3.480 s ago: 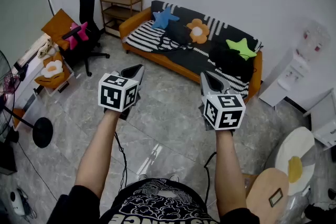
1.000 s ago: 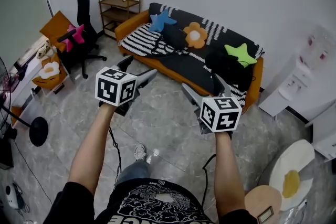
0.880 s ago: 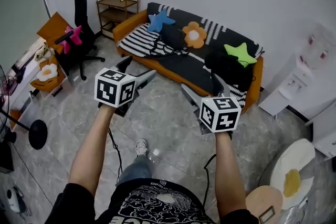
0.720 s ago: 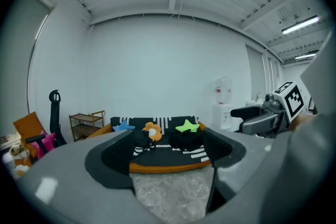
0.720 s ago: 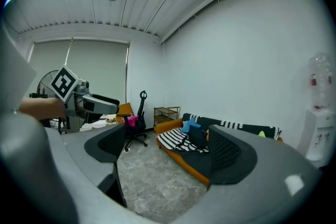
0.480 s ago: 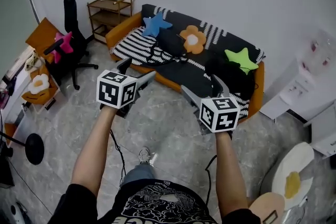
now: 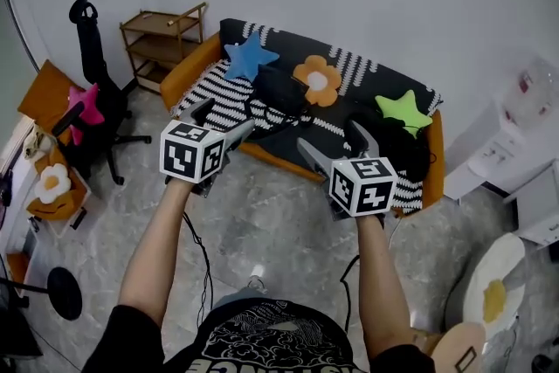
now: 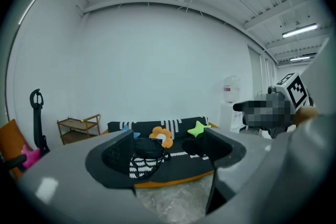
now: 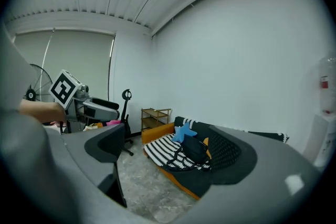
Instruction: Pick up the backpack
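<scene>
Left gripper (image 7: 223, 120): jaws apart, nothing between them. Right gripper (image 7: 332, 140): jaws apart, nothing between them. Both held in air above grey tiled floor (image 7: 262, 214), pointed toward orange sofa with black-and-white striped cover (image 7: 188, 70). Task item: black fabric backpack (image 7: 279, 87) lies on sofa seat, between blue star cushion (image 7: 247, 57) and orange flower cushion (image 7: 316, 80), close against both. Green star cushion (image 7: 403, 111) toward sofa's other end. Backpack well apart from both grippers.
</scene>
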`<state>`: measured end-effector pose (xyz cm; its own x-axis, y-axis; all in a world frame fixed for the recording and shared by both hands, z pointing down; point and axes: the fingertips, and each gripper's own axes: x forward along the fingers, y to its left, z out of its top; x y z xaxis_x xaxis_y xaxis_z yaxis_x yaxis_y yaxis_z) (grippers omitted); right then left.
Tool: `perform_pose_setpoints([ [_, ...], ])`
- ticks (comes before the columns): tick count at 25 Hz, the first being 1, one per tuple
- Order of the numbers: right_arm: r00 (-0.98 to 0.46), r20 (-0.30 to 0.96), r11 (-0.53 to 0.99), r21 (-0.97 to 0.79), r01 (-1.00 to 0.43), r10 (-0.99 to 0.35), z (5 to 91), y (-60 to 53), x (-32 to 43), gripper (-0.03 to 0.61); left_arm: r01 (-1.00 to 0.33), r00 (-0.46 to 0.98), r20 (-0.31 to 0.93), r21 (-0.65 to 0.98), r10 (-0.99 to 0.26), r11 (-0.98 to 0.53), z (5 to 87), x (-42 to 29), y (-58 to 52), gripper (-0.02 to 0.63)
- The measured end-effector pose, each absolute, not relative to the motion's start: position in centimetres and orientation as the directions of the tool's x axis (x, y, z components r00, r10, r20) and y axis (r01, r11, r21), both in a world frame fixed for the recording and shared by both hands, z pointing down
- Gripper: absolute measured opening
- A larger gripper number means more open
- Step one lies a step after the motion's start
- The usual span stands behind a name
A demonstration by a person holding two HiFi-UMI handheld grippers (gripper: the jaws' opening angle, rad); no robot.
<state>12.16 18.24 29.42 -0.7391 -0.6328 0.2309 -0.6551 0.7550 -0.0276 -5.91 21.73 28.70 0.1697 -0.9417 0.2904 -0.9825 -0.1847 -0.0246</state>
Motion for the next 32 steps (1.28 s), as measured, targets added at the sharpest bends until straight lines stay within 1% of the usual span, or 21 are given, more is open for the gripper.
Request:
perform_pose_setpoints([
  [8,-0.709,0.243,0.725,-0.033,-0.688,-0.662,29.8,15.3,9.3,0.514,-0.975,0.210,0.304,-0.008,-0.929,-0.223,29.6,-9.0,18.2,0.418],
  [23,-0.686,0.245,0.703,-0.027,-0.711,-0.685,32.0,11.9,8.9,0.503,-0.968,0.226,0.315,-0.034,-0.922,-0.249,31.1,-9.4,14.4,0.418],
  [32,-0.687,0.228,0.700,-0.029,-0.714,-0.690,33.6,5.7,7.9,0.502,-0.963,0.231,0.316,-0.059,-0.920,-0.262,32.5,-10.3,7.9,0.418],
])
